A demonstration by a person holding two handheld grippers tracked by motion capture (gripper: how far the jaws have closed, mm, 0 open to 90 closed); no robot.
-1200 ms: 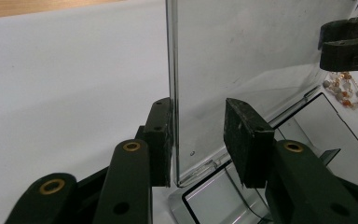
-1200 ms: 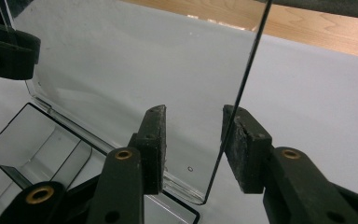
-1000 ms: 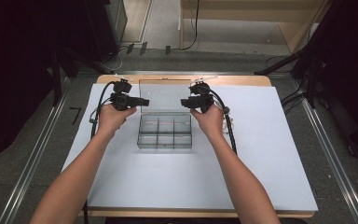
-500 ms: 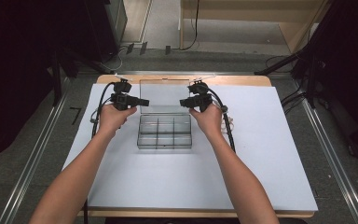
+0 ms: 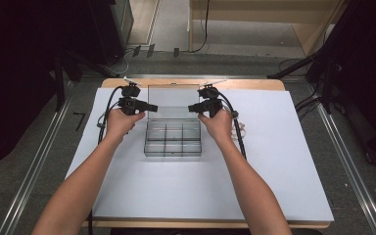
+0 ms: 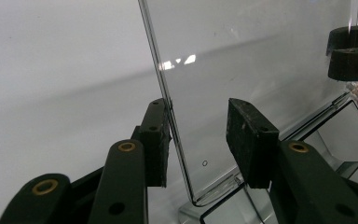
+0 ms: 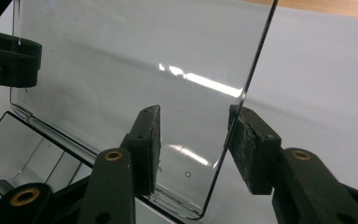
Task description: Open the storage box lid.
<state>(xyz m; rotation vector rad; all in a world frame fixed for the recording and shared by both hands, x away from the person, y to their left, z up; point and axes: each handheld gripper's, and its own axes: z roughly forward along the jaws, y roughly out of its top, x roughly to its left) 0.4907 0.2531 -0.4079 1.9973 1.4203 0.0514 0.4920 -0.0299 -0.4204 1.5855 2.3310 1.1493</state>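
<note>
The clear compartment box (image 5: 173,138) sits mid-table (image 5: 284,161), its lid (image 5: 173,102) raised at the far side. The left tool (image 5: 151,105) straddles the lid's left edge and the right tool (image 5: 193,107) its right edge; both have just been opening, one pad at the edge, the other clear, so neither grips

From my seat this reads as a lab or recording studio, not a home. The wooden table (image 5: 186,82) is covered with a plain white sheet (image 5: 274,161) and stands on a grey carpeted floor (image 5: 352,161). Metal rails (image 5: 34,161) run along both sides of it. Black stands (image 5: 63,73) and dark equipment crowd the edges, and loose cables (image 5: 200,29) trail across the floor behind. A bare light-wood unit (image 5: 274,14) stands at the back.
</note>
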